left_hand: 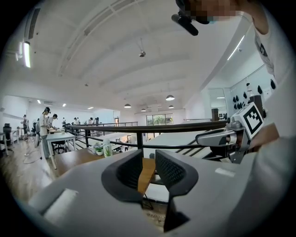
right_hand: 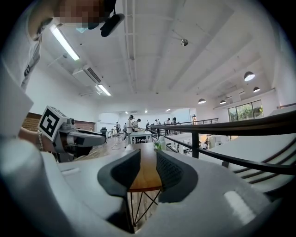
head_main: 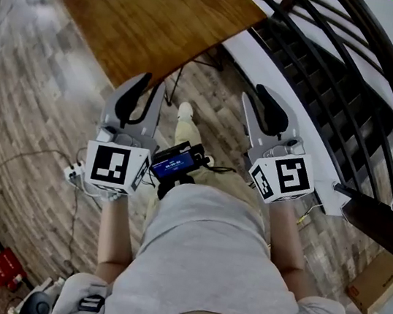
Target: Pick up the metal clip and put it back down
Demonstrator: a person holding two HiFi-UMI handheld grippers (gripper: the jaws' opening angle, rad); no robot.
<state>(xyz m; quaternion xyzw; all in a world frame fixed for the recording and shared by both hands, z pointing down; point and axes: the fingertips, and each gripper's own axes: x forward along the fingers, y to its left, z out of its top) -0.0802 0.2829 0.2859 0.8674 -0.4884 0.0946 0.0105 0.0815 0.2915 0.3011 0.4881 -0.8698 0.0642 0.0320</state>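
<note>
No metal clip shows in any view. In the head view my left gripper (head_main: 150, 90) and right gripper (head_main: 259, 100) are held side by side at waist height, pointing toward a brown wooden table (head_main: 145, 11). Both stand open with a narrow gap and nothing between the pads. In the left gripper view, past the left gripper (left_hand: 148, 169), lies the table's top (left_hand: 76, 159), with the right gripper (left_hand: 217, 137) off to the right. The right gripper view has the right gripper (right_hand: 148, 169) aimed along the table (right_hand: 145, 181), with the left gripper (right_hand: 85, 137) at the left.
A dark railing (head_main: 341, 87) and stairs run along the right. Small plants and a bottle (left_hand: 104, 149) stand on the table's far end. On the floor lie a power strip with cable (head_main: 72, 170), a red box (head_main: 3, 266) and a cardboard box (head_main: 376, 281). People work at distant desks (left_hand: 46, 121).
</note>
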